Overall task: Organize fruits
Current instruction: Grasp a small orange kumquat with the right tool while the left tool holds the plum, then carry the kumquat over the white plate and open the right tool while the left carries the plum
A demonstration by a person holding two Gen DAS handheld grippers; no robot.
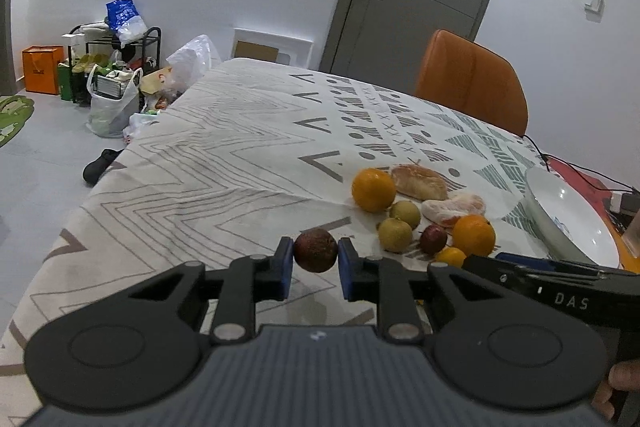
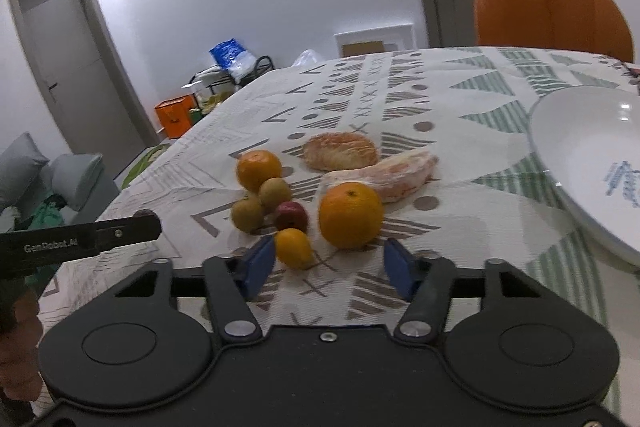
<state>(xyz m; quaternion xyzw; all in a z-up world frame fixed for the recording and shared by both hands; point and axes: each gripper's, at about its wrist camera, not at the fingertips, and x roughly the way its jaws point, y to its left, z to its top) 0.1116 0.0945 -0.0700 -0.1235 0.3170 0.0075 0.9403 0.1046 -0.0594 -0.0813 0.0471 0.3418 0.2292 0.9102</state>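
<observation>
My left gripper [image 1: 315, 259] is shut on a dark red-brown round fruit [image 1: 315, 250] and holds it above the tablecloth, left of the fruit pile. The pile holds two oranges [image 1: 373, 189] [image 1: 473, 235], two yellow-green fruits [image 1: 395, 234], a small red fruit [image 1: 433, 239], a small yellow citrus [image 1: 451, 256] and peeled pomelo pieces [image 1: 454, 207]. My right gripper [image 2: 328, 261] is open and empty, its blue pads just in front of the small yellow citrus [image 2: 294, 247] and the big orange [image 2: 351, 215]. A white plate [image 2: 592, 151] lies to the right.
An orange chair [image 1: 472, 79] stands at the table's far side. Cables and a red mat [image 1: 580, 179] lie behind the plate [image 1: 568, 219]. Bags and a rack [image 1: 116, 67] stand on the floor beyond the table's left edge. The patterned tablecloth [image 1: 224, 155] stretches left of the pile.
</observation>
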